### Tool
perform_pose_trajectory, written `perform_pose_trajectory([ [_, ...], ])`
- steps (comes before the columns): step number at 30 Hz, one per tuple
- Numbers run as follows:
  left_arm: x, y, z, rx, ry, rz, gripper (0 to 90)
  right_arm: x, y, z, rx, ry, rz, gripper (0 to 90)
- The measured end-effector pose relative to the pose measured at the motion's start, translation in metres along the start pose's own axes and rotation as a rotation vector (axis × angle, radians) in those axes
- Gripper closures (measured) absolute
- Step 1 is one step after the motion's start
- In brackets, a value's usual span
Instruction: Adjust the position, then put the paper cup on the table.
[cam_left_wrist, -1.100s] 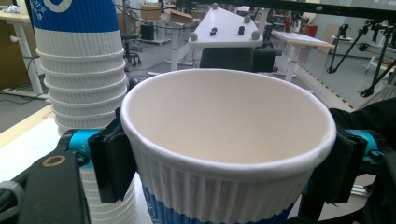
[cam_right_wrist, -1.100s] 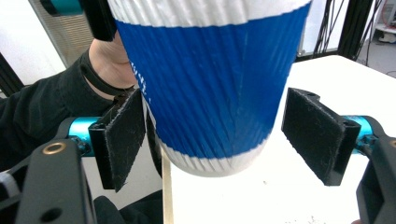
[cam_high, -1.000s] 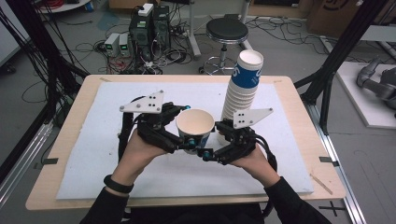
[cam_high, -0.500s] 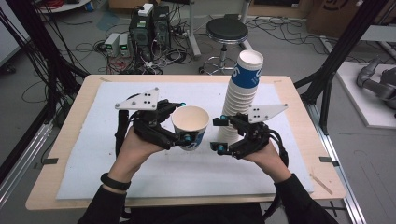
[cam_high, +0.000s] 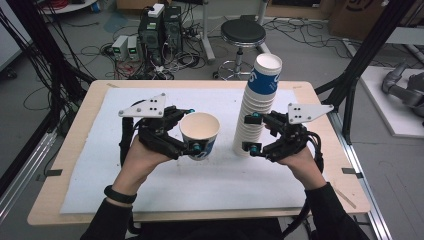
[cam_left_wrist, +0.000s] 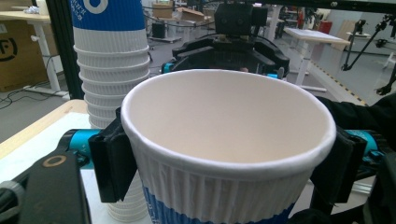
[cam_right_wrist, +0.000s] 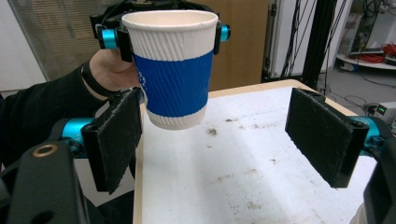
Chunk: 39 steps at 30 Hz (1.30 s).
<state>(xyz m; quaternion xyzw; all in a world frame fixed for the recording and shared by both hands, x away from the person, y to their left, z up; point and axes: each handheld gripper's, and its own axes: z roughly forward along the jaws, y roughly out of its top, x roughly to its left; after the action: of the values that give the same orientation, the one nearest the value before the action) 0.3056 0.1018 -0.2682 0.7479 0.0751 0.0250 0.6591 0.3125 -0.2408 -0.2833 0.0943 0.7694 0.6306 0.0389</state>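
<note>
Paper cup (cam_high: 200, 135) upright, mouth up

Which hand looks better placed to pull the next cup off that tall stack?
The right. Its hand-held gripper sits open and empty right beside the stack of paper cups, while the left hand-held gripper is busy clamping a single paper cup in the air.

The ribbed white paper cup (cam_right_wrist: 170, 65) wears a broad blue band with diagonal ridges and a cream inside. The tall stack of ribbed white paper cups (cam_high: 256, 107) has a blue-banded top. The pale wooden tabletop (cam_high: 70, 152) carries a stained white mat (cam_right_wrist: 243, 158).
</note>
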Motion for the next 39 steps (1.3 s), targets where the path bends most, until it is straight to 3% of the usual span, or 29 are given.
perform_pose_trajectory([
  [24,0.002,0.0,0.0,-0.003,0.007,-0.002,21.5,0.0,0.0,-0.003,0.013,0.003,-0.003,19.0],
  [32,0.005,0.0,-0.003,-0.015,0.038,-0.007,21.5,-0.004,0.0,-0.008,0.0,-0.002,0.003,19.0],
  [39,0.008,0.0,-0.009,-0.011,0.092,0.0,21.5,-0.006,-0.001,-0.011,-0.003,-0.018,0.007,19.0],
])
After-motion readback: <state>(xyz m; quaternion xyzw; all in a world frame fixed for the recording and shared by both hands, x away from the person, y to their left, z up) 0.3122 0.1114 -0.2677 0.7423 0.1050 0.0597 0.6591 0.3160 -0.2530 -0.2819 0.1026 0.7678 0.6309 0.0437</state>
